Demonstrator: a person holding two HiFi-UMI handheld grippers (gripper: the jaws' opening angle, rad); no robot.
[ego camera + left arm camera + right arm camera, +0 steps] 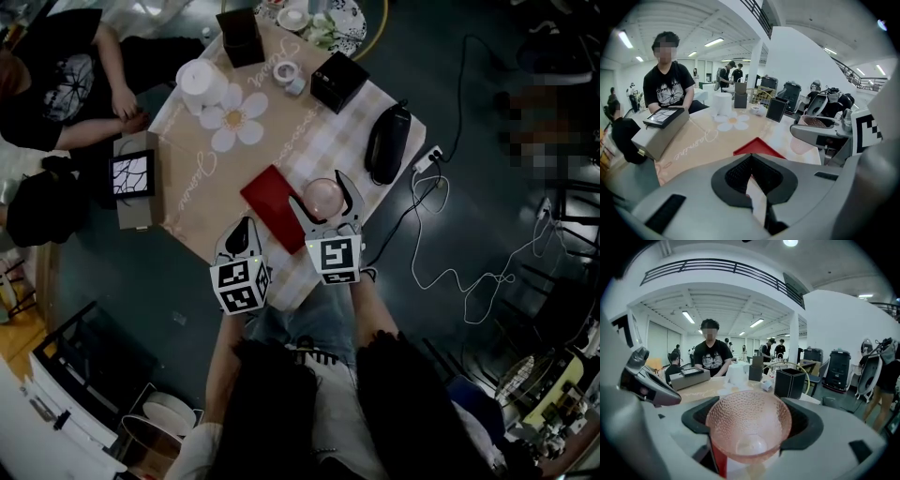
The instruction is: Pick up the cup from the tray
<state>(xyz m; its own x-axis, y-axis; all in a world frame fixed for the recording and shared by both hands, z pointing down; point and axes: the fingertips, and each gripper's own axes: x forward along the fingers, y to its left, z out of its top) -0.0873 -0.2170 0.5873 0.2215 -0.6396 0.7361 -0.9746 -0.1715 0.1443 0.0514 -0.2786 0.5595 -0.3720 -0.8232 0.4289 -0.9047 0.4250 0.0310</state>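
Note:
A pink dimpled glass cup [749,425] sits between the wide jaws of my right gripper [749,420], whose pads press on its sides. In the head view the cup [323,195] is just right of the flat red tray [272,202], inside my right gripper [325,199]. From the left gripper view the cup [813,124] hangs in those jaws above the table. My left gripper [242,234] is near the table's front edge, left of the tray, its fingertips together with nothing in them. The red tray [757,147] lies just beyond my left gripper [751,159].
On the paper-covered table [187,187] stand a black speaker [387,142], two black boxes [338,82] [241,36], a white roll [198,79], a tape roll [285,70] and a cardboard box with a tablet [134,178]. A person [66,75] sits at the far left. Cables [450,272] lie on the floor.

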